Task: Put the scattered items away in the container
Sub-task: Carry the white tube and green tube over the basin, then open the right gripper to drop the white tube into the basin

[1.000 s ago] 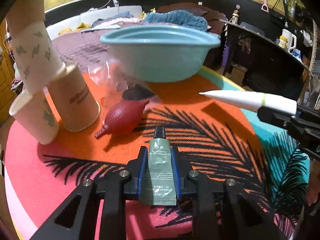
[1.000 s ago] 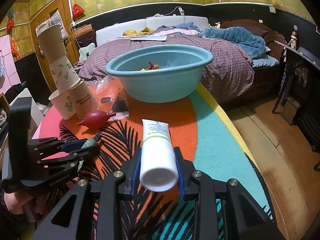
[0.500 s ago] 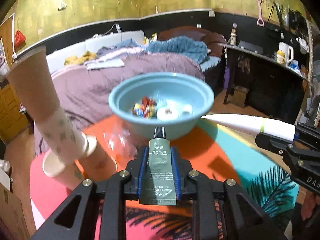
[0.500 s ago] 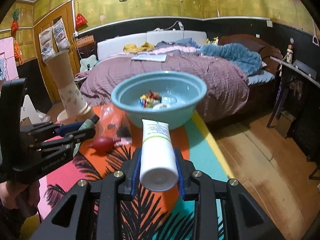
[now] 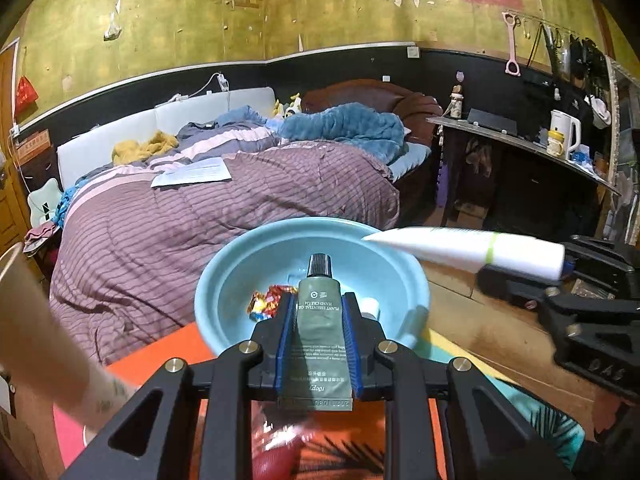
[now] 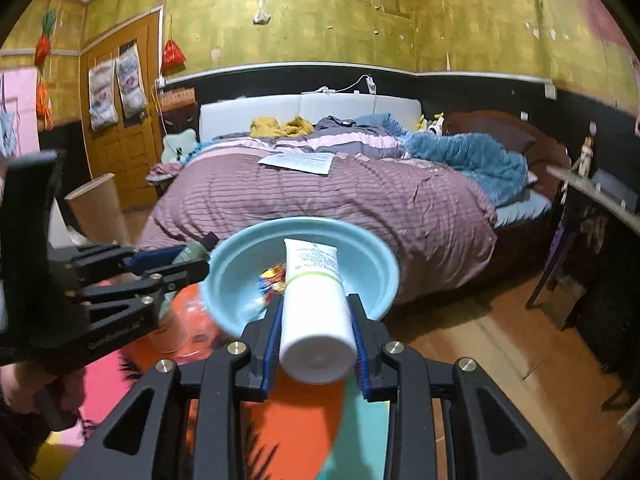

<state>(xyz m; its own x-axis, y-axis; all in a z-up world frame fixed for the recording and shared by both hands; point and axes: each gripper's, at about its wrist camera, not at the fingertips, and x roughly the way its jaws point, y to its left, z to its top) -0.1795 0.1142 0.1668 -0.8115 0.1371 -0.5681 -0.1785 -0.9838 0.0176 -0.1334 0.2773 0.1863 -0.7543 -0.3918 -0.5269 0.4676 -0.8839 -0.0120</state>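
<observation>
My left gripper [image 5: 319, 340] clamps the green tube [image 5: 319, 332]; my right gripper [image 6: 317, 332] clamps the white tube [image 6: 316, 304]. Both hang before the blue basin [image 5: 240, 276]. I advance over the rim, then release low above the candies [image 5: 268, 300].

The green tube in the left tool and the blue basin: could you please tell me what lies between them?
Nothing: in the left wrist view the green tube hangs in open air over the blue basin, candies on its floor.

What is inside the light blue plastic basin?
The light blue plastic basin holds colourful wrapped candies and a white object; the held dark green tube hides the rest.
</observation>
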